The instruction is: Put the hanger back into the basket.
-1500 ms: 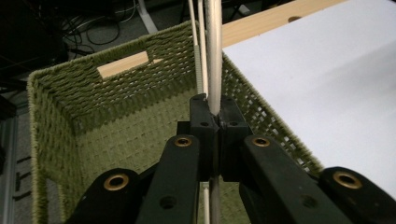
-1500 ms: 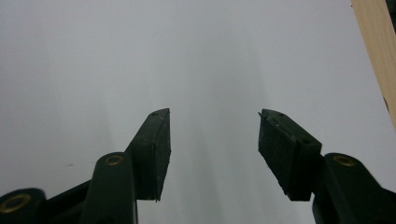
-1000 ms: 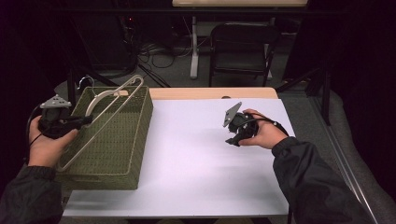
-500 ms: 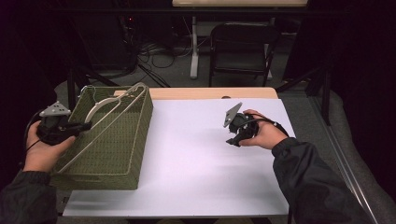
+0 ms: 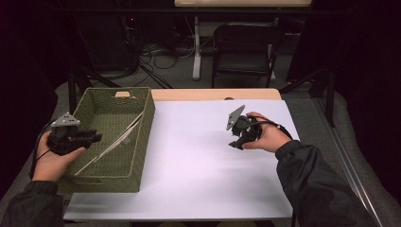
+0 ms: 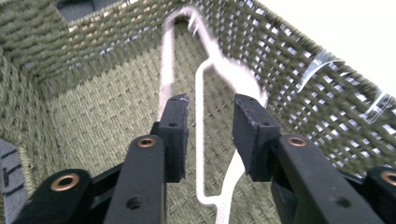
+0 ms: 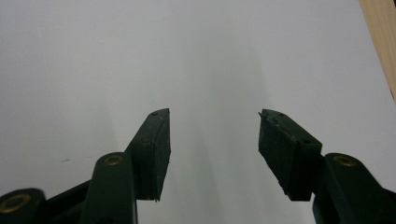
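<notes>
A green woven basket (image 5: pixel 145 124) stands at the table's left. A white clothes hanger (image 5: pixel 115 141) lies slanted inside it, its hook toward the far right corner. My left gripper (image 5: pixel 93 137) hovers over the basket's left rim, pointing right, open. In the left gripper view the basket's wall (image 6: pixel 303 60) and floor lie below, and the blurred hanger (image 6: pixel 203 88) runs beyond the gap of the left gripper (image 6: pixel 210 116) without being clamped. My right gripper (image 5: pixel 235 143) rests low over the white tabletop (image 5: pixel 198 161) at the right, and the right gripper (image 7: pixel 212 114) is open with nothing between its fingers.
A strip of bare wooden table (image 5: pixel 213 94) shows behind the white cover, and its wood edge (image 7: pixel 385 37) appears in the right gripper view. A dark chair (image 5: pixel 246 47) and floor cables stand beyond the table. The white surface spreads wide between basket and right hand.
The hanger, held up slanting above the basket before, has dropped down inside it. My left gripper has let go and moved slightly right over the rim. The right gripper has stayed put.
</notes>
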`<state>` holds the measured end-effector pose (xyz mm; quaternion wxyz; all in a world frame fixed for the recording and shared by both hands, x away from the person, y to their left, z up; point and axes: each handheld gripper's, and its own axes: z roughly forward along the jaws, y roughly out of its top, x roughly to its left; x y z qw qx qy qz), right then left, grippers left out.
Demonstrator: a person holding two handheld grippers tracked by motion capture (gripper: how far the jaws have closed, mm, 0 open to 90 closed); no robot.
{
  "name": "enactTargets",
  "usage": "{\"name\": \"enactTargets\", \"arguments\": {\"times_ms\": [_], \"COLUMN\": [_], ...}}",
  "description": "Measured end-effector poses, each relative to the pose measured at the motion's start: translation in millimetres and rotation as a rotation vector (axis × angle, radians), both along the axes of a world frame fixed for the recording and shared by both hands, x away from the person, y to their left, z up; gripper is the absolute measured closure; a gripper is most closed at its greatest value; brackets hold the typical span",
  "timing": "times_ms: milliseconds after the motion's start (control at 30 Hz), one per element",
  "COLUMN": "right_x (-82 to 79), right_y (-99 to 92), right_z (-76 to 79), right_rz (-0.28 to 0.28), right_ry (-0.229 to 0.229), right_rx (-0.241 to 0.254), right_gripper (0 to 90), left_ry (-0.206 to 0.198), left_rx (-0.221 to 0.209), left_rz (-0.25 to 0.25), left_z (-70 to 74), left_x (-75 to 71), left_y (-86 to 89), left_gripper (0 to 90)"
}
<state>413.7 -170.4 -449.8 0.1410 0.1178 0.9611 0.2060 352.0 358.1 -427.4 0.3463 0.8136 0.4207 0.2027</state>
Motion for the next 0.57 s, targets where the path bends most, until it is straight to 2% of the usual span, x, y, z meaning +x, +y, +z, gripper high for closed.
{"name": "enactTargets", "arguments": {"times_ms": [100, 167, 300, 400, 500, 567], "right_x": [-1.6, -2.4, -7.4, -16.1, -28.0, -39.7], "right_y": [-0.5, -0.4, -0.2, -4.1, -12.1, -20.1], "right_z": [-0.5, -0.5, -0.9, 0.2, 1.4, -0.4], "right_rz": [0.0, 0.008, 0.01, -0.024, -0.056, -0.083], "right_ry": [-0.006, -0.01, -0.025, -0.05, -0.078, -0.109], "right_rx": [-0.002, 0.0, 0.004, 0.015, 0.024, 0.042], "right_gripper": [44.0, 44.0, 44.0, 42.8, 40.8, 39.1], "left_ry": [-0.015, -0.029, -0.041, -0.074, -0.141, -0.17], "left_rx": [-0.011, 0.001, -0.007, -0.054, -0.119, -0.142], "left_rz": [0.014, 0.027, 0.059, 0.075, 0.06, 0.051], "left_z": [0.7, -0.3, -1.7, 4.1, 11.7, 13.5], "left_x": [-3.9, -6.7, -14.5, -31.1, -57.2, -76.0], "left_y": [1.1, 1.8, 2.7, 0.9, -7.5, -16.5], "left_gripper": [60.6, 58.1, 48.9, 41.7, 37.2, 35.4]}}
